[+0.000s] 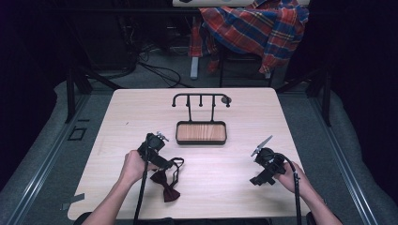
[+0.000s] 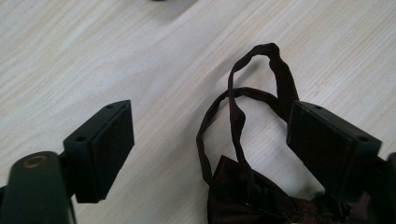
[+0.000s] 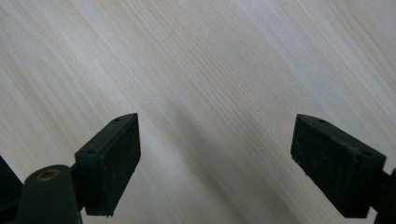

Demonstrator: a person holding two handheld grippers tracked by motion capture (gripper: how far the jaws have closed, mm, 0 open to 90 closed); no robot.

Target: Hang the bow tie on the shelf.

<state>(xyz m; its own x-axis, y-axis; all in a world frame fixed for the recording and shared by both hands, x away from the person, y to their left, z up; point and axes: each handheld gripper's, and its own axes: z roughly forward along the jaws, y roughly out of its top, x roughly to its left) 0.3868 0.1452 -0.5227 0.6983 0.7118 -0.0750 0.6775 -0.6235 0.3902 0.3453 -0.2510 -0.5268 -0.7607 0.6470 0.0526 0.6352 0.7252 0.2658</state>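
fingers on my left gripper [image 2: 210, 149] stand spread wide, one on each side of the dark red bow tie [image 2: 261, 196] that lies flat on the pale wood counter [image 2: 93, 56]. its thin strap [image 2: 238, 107] loops away from the knot, and the far fingertip seems to overlap the strap's edge, though i cannot tell if they touch. from the high view the bow tie [image 1: 165, 183] sits near the counter's front left, just beside my left hand [image 1: 133, 166]. my right gripper [image 3: 215, 163] has its fingers spread over bare wood, well apart from the tie. a small black stand with a wooden tray [image 1: 201, 132] sits at centre.
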